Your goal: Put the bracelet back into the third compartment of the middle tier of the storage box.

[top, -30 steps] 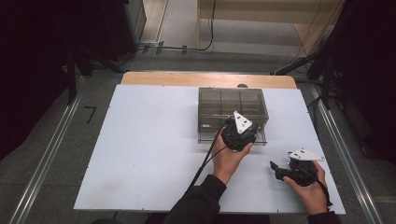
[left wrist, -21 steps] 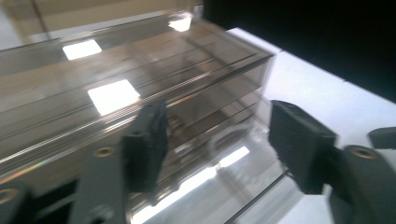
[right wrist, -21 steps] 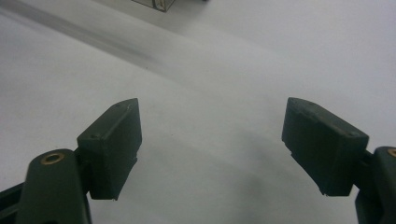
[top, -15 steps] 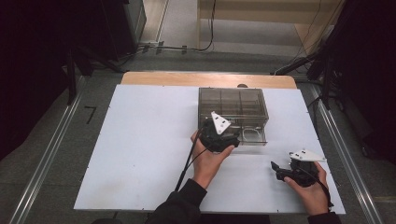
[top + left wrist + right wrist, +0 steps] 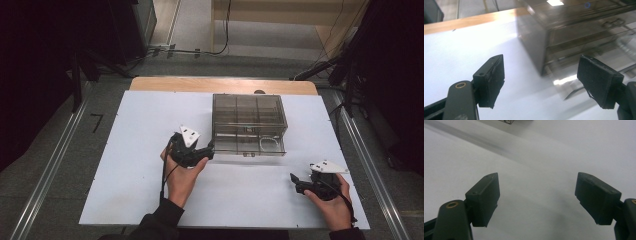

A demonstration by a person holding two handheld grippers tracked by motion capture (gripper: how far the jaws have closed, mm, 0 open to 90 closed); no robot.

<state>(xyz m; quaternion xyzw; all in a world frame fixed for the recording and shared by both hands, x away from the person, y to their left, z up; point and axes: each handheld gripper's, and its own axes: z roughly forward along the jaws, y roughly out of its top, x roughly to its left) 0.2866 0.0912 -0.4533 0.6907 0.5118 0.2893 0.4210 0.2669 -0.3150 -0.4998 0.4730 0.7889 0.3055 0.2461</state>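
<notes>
Smoky translucent plastic makes up the small drawer cabinet [image 5: 249, 125], a boxy organiser that stands toward the far middle of the white surface [image 5: 130, 150], with a strip of wood showing past that sheet's far edge. From the high view, the left hand-held gripper [image 5: 210, 150] lies just beside the cabinet's front left corner, its jaws having just been opening, with nothing between them; one bottom drawer at the right looks pulled slightly out, with a pale looped thing inside — too small to name. The right hand-held gripper [image 5: 295, 181] rests well apart near the front right of the surface, empty. In the left gripper view, the two black, matte pads [image 5: 492, 80] stand wide apart, and the cabinet [image 5: 579, 32] rises blurred beyond them, glossy and hard-edged, with drawer fronts and small pull handles stacked in rows. In the right gripper view, the jaws also gape wide over plain white surface [image 5: 531, 170], holding nothing. My judgement: any drawer work is either finished or paused — both grippers are free, and what remains is unclear
</notes>
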